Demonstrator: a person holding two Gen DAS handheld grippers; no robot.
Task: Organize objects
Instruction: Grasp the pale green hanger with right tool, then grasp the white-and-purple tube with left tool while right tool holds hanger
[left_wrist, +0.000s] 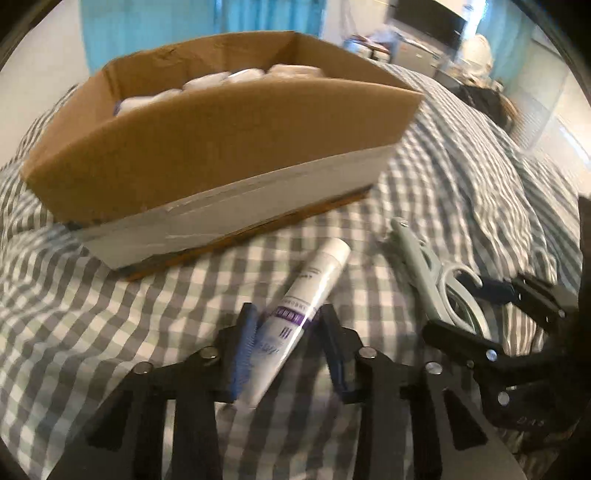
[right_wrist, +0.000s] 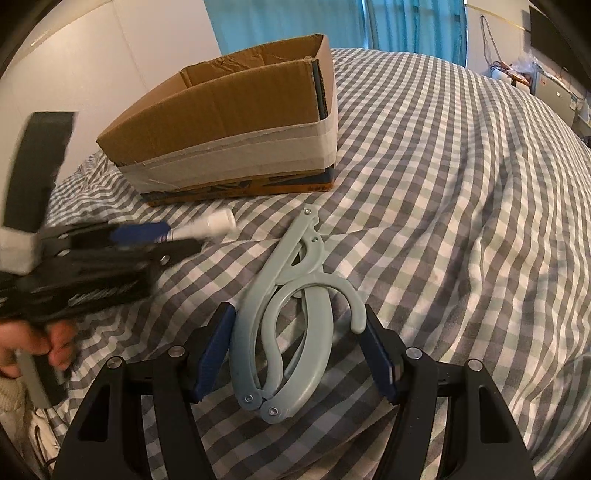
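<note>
A: Now, item one, left gripper (left_wrist: 286, 325)?
B: Open astride tube (left_wrist: 295, 314); bed (left_wrist: 443, 166); box (left_wrist: 221, 147) at eleven o'clock.
A: Item two, right gripper (right_wrist: 299, 332)?
B: Open around folded hanger (right_wrist: 284, 314). Grasp step, I judge; next, close, lift to box.

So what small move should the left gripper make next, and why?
Probably close the left gripper on the tube: its open jaws already straddle the tube, which lies on the bed in front of the box. The right gripper likewise straddles the hanger.
</note>
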